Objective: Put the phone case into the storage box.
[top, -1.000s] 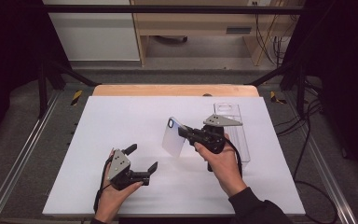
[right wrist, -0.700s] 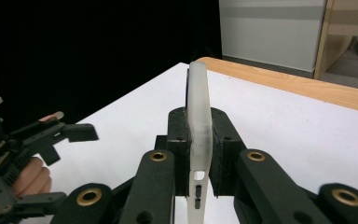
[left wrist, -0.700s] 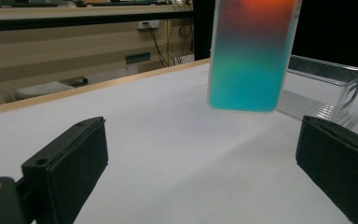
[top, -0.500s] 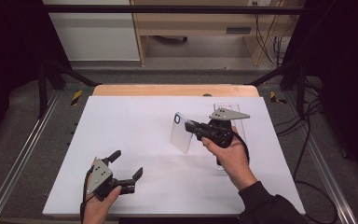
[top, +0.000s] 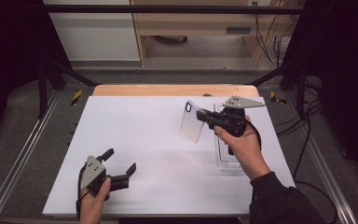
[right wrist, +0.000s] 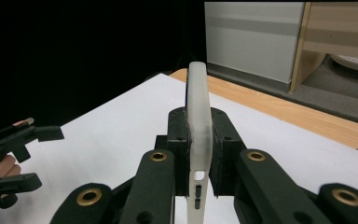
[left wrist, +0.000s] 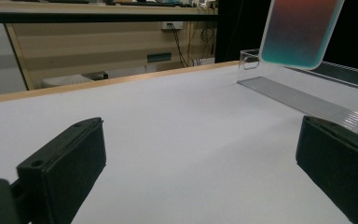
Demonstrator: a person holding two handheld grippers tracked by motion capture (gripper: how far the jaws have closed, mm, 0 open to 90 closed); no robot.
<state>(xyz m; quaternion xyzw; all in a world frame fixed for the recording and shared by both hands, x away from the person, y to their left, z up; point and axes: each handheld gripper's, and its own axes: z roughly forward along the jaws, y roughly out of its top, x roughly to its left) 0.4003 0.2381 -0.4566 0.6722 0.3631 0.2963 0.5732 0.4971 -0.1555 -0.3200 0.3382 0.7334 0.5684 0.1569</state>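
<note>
left gripper (top: 121,170) sits low at the near edge of the table (top: 144,135), fingers spread around nothing. farther back, right gripper (top: 204,116) has its fingers pinching a frosted phone case (top: 191,122), lifted beside the clear tray (top: 227,156).

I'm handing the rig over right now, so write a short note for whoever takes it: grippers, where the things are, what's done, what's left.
Right gripper: shut on the phone case, clamping one edge; the case is in the air, above the white table, beside the clear tray.
Left gripper: open, holding nothing, low over the near left part of the table.
Clear tray: on the table at the right, under the right hand; nothing visible in it.
Done: case is gripped and lifted.
Left: probably to set the case down, perhaps in the tray; the destination is not evident.
</note>
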